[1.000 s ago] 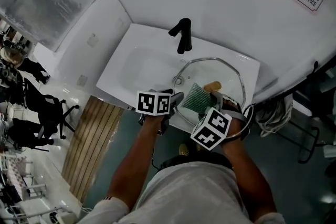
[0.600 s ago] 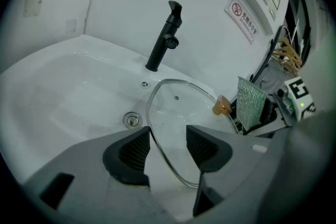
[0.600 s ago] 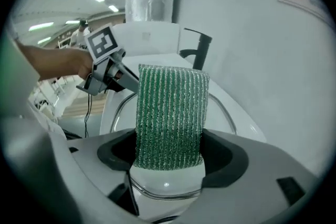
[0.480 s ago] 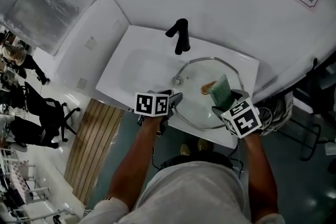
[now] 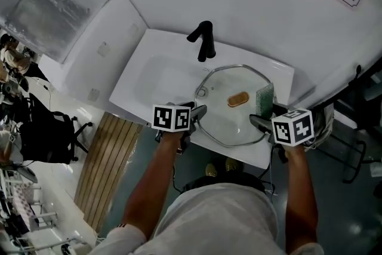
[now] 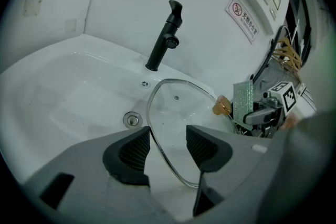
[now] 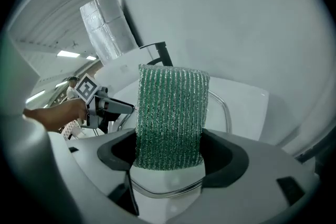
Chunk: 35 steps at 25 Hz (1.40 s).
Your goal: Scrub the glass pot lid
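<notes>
Glass lid [image 5: 227, 123] lies across the right half of the white sink [image 5: 149, 65], right of the drain [image 6: 132, 120] and in front of the black tap [image 5: 206, 39]. Brown knob [image 5: 237, 98] faces up, roughly mid-lid.

Left gripper [image 5: 200, 111] sits at the lid's near-left rim. Jaws are apart and the rim runs between them, but the pads aren't closed on it. Looks like bracing, not a clamp.

Right gripper [image 5: 258, 121] is clenched on a green scrub pad [image 5: 264, 98] at the lid's right rim. The pad's long axis stands up out of the jaws, so it meets the lid edge-on rather than flat.

Key relation: the glass lies to the left of the right gripper, knob between the pad and the left gripper. My read: the next stroke needs the pad tipped flat and swept left over the glass, around the knob.

Can't tell:
- whether the pad's lower edge touches the glass
- the lid's near rim, hidden behind the marker cubes in the head view
- whether the lid sits flat or tilted
- any water or soap
</notes>
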Motion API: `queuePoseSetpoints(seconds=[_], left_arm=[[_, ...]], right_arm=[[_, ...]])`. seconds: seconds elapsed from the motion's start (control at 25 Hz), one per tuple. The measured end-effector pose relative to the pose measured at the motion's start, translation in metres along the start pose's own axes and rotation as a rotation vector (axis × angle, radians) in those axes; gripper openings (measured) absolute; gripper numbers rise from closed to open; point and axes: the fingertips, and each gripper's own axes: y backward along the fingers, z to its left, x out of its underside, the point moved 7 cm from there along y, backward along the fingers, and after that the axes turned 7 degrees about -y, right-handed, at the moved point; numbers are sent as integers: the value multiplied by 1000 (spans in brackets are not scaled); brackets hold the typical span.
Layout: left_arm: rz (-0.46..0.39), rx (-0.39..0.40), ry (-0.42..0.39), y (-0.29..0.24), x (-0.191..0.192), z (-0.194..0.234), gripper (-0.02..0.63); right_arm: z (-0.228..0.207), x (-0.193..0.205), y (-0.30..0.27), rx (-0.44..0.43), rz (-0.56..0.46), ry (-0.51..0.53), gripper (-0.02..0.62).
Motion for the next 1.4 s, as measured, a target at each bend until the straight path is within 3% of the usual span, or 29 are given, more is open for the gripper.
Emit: queuePoseSetpoints(seconds=[0.16,0.48,0.64,0.92,1.12,1.4], left_arm=[[-2,-4,1,1,1,-1,229],[-4,-9,2,0,1,-1,229],[-7,-12,1,1,1,-1,229],[-10,-12,1,1,1,-1,229],[-11,-12,-2,2,1,-2,229],[-7,-8,-4,1,1,0,229]], right_arm=[[6,0,8,-1,-34,15,348],[65,5,13,167,37,384,348],[97,13,-2,191,100,543,348],[124,40,-34,202,217,718,348],[115,49,-36,210,241,722,348],[90,47,-23,165,189,567,348]])
